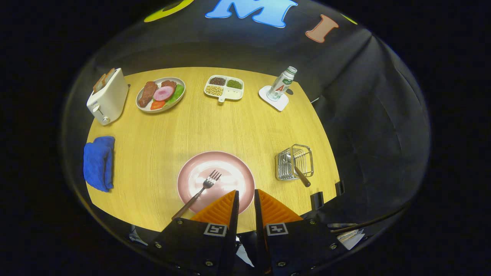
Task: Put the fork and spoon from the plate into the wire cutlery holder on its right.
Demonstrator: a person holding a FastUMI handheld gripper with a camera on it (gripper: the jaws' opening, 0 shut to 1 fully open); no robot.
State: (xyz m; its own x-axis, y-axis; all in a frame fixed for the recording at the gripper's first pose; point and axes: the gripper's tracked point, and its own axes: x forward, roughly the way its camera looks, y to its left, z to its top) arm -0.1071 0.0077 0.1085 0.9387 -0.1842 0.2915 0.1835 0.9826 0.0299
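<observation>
- The wooden table [230, 122] is the biggest thing; everything else stands on it, in front of the dark cloth wall of the booth.
- The pink plate [230, 168] lies near the front edge of the table, just ahead of the fingers and partly covered by their tips.
- The white toaster [108, 97] stands at the far left corner, with slices of bread in its slots.
- The blue cloth [99, 163] lies folded at the left edge of the table, nearer than the toaster.
- The gray plate of food [161, 94] sits just right of the toaster, with meat, ham, tomato and green leaves on it.
- The wire cutlery holder [294, 162] stands to the right of the pink plate, apart from it.
- The white tray with compartments [224, 88] is at the far middle and holds three kinds of grains or beans.
- The bottle [282, 83] stands upright on a white coaster [273, 99] at the far right.
- The gripper [246, 197] hovers over the near rim of the pink plate; its fingers are nearly together, with only a narrow gap, and they hold nothing.
- The fork [201, 190] lies on the left part of the pink plate, tines pointing away, its handle passing over the near rim onto the table, just left of the fingers.
- The spoon [297, 172] is already in the wire cutlery holder, leaning, with its brown handle sticking out toward the front.
</observation>
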